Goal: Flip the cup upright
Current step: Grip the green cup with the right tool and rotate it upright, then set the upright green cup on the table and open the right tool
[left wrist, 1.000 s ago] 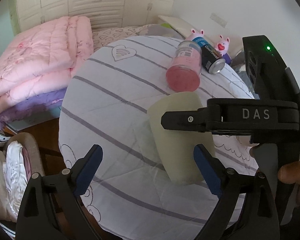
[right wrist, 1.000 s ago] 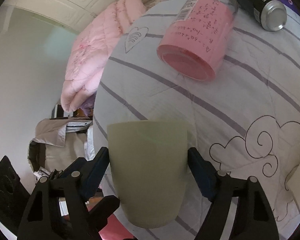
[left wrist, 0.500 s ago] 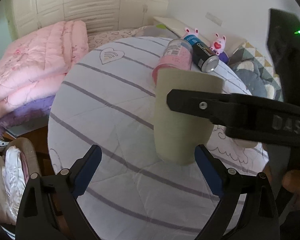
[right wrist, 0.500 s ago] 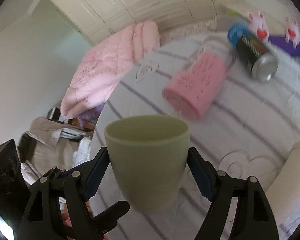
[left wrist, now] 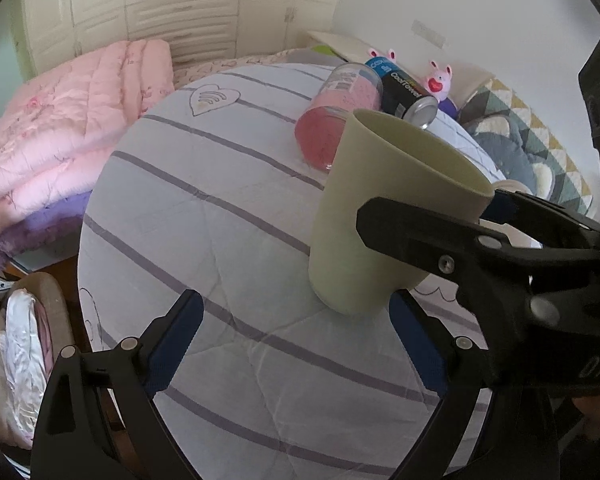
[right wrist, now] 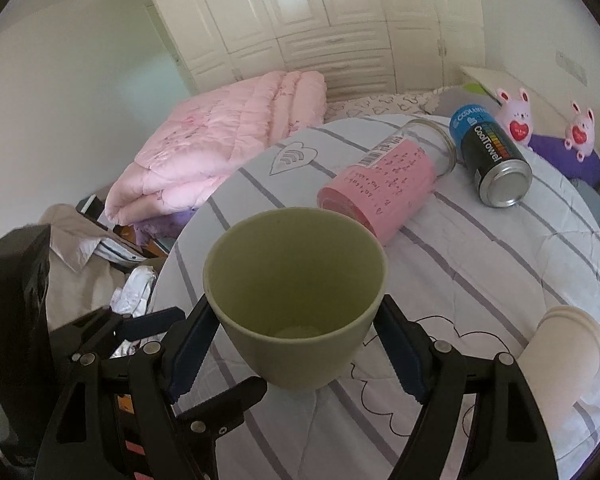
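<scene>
We held the pale green, smooth-walled plastic cup point(right wrist: 296, 296) mouth-up in our right gripper point(right wrist: 296, 346), its blue-padded fingers point(right wrist: 190, 350) clamped against the cup's opposite sides. Seen from the left wrist, the cup point(left wrist: 372, 220) stood upright with its base on the white quilt with grey-purple stripes point(left wrist: 204, 208). Our left gripper point(left wrist: 296, 346) stayed spread wide with nothing between its fingers, just short of the cup. Behind the cup lay a glass jar with a pink paper lining point(right wrist: 384, 178) on its side, beside a toppled black-and-blue metal can point(right wrist: 490, 160)
</scene>
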`<state>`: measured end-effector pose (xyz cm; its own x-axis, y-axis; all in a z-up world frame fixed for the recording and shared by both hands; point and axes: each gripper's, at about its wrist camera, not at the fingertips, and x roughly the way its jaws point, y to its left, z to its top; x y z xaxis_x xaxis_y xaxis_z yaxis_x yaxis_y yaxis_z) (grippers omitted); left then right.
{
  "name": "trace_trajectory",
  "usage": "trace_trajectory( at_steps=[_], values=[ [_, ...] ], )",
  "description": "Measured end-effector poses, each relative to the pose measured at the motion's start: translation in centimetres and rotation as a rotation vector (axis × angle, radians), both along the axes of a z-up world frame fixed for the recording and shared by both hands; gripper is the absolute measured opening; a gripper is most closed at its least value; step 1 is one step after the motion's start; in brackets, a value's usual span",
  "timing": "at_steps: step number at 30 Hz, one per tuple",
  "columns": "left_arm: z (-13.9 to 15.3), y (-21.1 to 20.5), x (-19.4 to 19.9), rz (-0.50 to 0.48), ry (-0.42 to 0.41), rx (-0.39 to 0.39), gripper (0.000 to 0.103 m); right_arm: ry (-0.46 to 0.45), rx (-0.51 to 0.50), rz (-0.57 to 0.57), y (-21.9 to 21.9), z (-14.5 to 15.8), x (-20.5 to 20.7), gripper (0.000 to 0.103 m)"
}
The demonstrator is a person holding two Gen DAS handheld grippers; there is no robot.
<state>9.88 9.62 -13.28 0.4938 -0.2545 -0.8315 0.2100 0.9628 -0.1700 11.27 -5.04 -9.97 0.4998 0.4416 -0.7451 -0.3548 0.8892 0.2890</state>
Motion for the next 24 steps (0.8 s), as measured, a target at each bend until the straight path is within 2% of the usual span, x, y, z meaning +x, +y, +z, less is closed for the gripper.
trace_trajectory(
  at_steps=[16, 24],
  values=[
    [1.4, 0.0, -1.7, -0.007, -0.069, 0.023, 0.096, -0.022, -0.007, 0.038, 0.2, 0.8, -2.2, 0.08],
    [2.2, -0.6, -2.8, -0.009, -0.091, 0.023, 0.096, 0.005, -0.012, 0.038, -0.1, 1.0, -3.1, 0.08]
  ],
)
